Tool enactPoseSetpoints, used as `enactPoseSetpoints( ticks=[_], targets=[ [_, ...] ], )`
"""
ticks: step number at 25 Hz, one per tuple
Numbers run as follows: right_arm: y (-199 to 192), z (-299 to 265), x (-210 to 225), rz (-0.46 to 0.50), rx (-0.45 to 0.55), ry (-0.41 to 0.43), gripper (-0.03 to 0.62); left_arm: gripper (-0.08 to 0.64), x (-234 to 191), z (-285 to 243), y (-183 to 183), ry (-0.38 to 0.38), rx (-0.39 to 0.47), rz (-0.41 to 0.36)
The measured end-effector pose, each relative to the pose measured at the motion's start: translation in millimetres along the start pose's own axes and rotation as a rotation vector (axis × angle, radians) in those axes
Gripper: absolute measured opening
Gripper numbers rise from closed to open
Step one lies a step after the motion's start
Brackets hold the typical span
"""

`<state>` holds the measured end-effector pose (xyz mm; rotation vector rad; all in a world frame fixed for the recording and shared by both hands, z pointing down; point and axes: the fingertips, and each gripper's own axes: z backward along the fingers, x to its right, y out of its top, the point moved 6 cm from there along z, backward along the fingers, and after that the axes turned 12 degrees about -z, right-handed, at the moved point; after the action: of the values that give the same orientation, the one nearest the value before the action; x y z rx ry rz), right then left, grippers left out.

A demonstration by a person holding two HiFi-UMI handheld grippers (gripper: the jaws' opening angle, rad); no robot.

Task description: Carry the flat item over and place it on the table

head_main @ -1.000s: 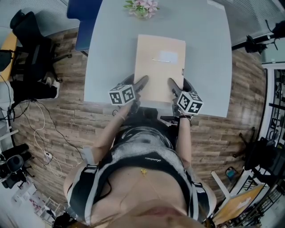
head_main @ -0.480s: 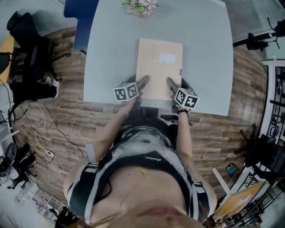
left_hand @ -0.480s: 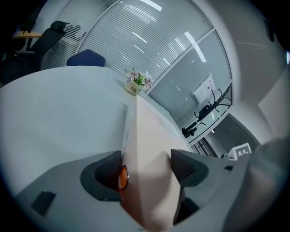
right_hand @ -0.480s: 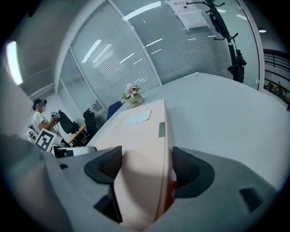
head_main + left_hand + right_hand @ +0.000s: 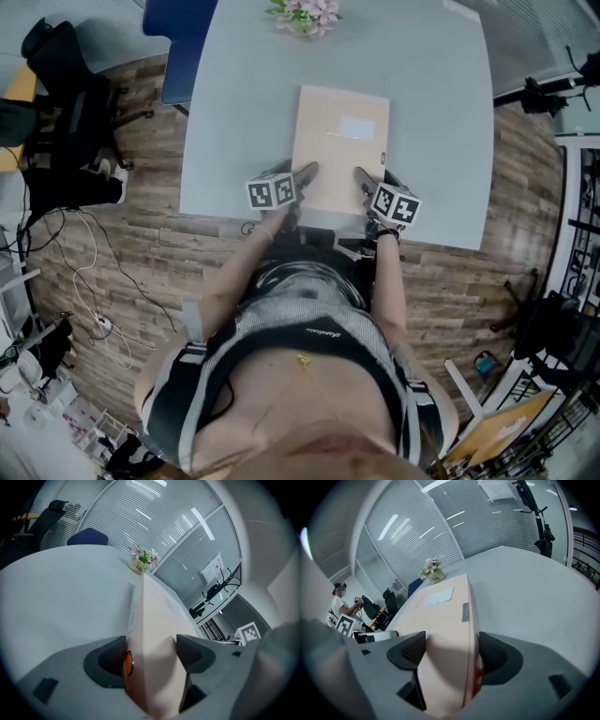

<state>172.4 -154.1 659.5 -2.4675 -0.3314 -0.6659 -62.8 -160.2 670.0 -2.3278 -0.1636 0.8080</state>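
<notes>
At the table (image 5: 234, 112), left claw (image 5: 151, 654) and right claw (image 5: 451, 652) each clamp the flat box (image 5: 342, 141).

A flower pot (image 5: 303, 15) sits at twelve o'clock, a blue chair (image 5: 178, 45) at eleven, a black office chair (image 5: 67, 98) at ten on the wooden floor (image 5: 141, 248).

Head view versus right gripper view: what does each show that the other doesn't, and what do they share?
Head view only: the wooden floor and the holder's torso. Right gripper view only: the right gripper close up, jaws pressed on both faces of the flat tan box, plus window blinds and a seated person. Both: the box, the grey table and the flower pot.
</notes>
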Motion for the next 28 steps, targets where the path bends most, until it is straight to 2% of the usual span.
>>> enactPoseSetpoints(
  ticks=[4, 8, 11, 18, 21, 28],
  targets=[
    [1, 0, 0, -0.009, -0.018, -0.005, 0.351, 0.333, 0, 0, 0, -0.01, -0.002, -0.007],
    [1, 0, 1, -0.009, -0.02, -0.013, 0.351, 0.333, 0, 1, 3, 0.018, -0.01, -0.055],
    [0, 0, 0, -0.008, -0.026, -0.025, 0.353, 0.333, 1, -1, 2, 0.0, -0.023, -0.071],
    [3, 1, -1, -0.006, -0.042, -0.048, 0.36, 0.333, 2, -2, 4, -0.008, -0.081, -0.028],
    [4, 3, -3, -0.002, -0.051, -0.066, 0.36, 0.333, 4, 0, 8, 0.001, -0.126, -0.044],
    [6, 1, -6, -0.006, -0.086, -0.086, 0.359, 0.328, 3, 1, 11, 0.001, -0.146, -0.049]
  ],
)
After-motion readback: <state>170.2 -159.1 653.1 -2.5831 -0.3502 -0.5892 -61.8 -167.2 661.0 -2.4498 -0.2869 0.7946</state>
